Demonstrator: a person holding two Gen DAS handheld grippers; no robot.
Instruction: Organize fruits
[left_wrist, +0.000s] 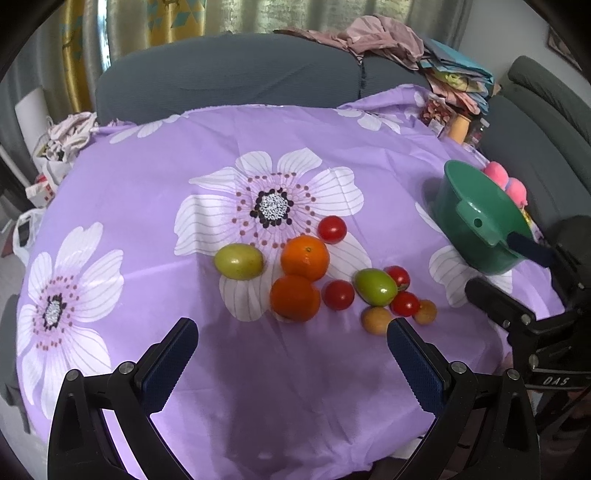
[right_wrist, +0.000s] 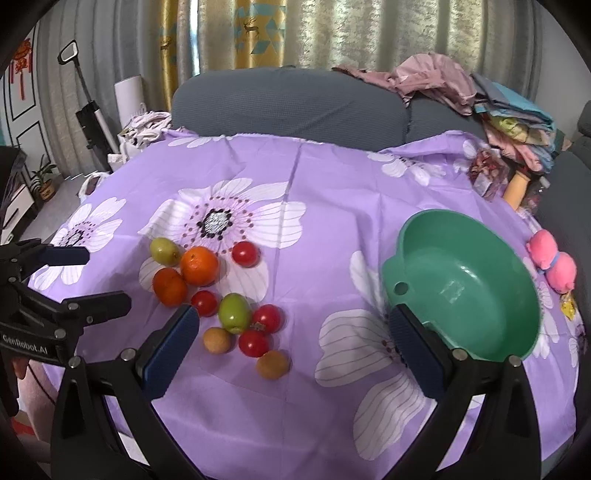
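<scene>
Eleven small fruits lie loose on the table (right_wrist: 258, 424), which is covered by a purple cloth printed with large white flowers. Two oranges (left_wrist: 305, 257) touch each other at the middle of the group, with a green oval fruit (left_wrist: 239, 261) just to their left and a cherry tomato (left_wrist: 332, 229) just beyond them. Closer to the right sits a tighter cluster: a second green fruit (left_wrist: 376, 287), three more tomatoes (left_wrist: 337, 294) around it, and two small tan round fruits (left_wrist: 376, 320) at the near edge.

A green plastic bowl (right_wrist: 480, 288) stands well to the right of the fruit, empty inside, with a tab handle pierced by a hole on its near-left rim. A pink plush toy (right_wrist: 554, 264) lies just beyond the bowl at the table's right edge.

The left gripper (left_wrist: 291, 363) hovers over the near part of the cloth with its fingers spread wide and nothing between them; the oranges sit ahead of the gap. The right gripper (right_wrist: 293, 352) is likewise wide apart and empty, its right finger (right_wrist: 417, 358) overlapping the bowl's near rim in view, though whether it touches cannot be told.

A grey sofa (right_wrist: 288, 107) with a heap of clothes (right_wrist: 436, 83) stands behind the table.
</scene>
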